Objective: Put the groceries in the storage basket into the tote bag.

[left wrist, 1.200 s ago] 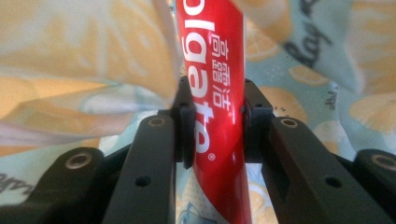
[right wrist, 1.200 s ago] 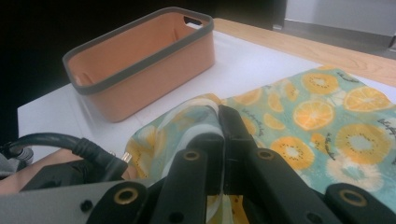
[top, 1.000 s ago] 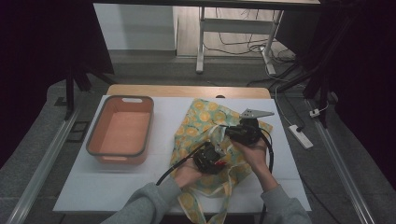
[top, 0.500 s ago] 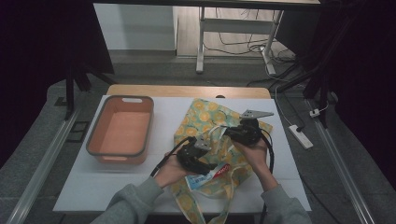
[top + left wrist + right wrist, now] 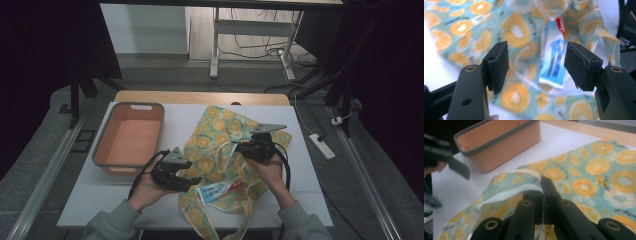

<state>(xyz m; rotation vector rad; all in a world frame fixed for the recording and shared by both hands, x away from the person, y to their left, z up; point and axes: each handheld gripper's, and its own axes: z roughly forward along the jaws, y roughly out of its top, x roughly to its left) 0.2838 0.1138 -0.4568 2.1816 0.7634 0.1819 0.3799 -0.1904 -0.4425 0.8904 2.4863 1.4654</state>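
The cloth bag (image 5: 225, 145) w/ orange slices printed on it lies flat on the white worktop (image 5: 310, 170), just right of the orange tub (image 5: 129, 137). The bag's open end faces the person, and its straps hang off the near edge.

The right tongs (image 5: 239, 146) are pressed together on the bag's rim. In the right gripper view the right tongs (image 5: 541, 192) pinch the white-edged hem and lift it up a bit, so the cloth makes a little hump. The rest of the bag (image 5: 594, 175) lies flat behind it, and the tub (image 5: 499, 145) stands farther back on the left.

The left tongs (image 5: 196, 180) are near the bag's mouth, at its left side, just in front of the tub. They have just been opening and now are spread wide w/ nothing between them. In the left gripper view the left tongs (image 5: 536, 61) hang over a toothpaste tube (image 5: 554, 65), white and blue w/ a red bit. The tube (image 5: 217, 191) lies at the bag's mouth, partly under the cloth, not touched by the pads.
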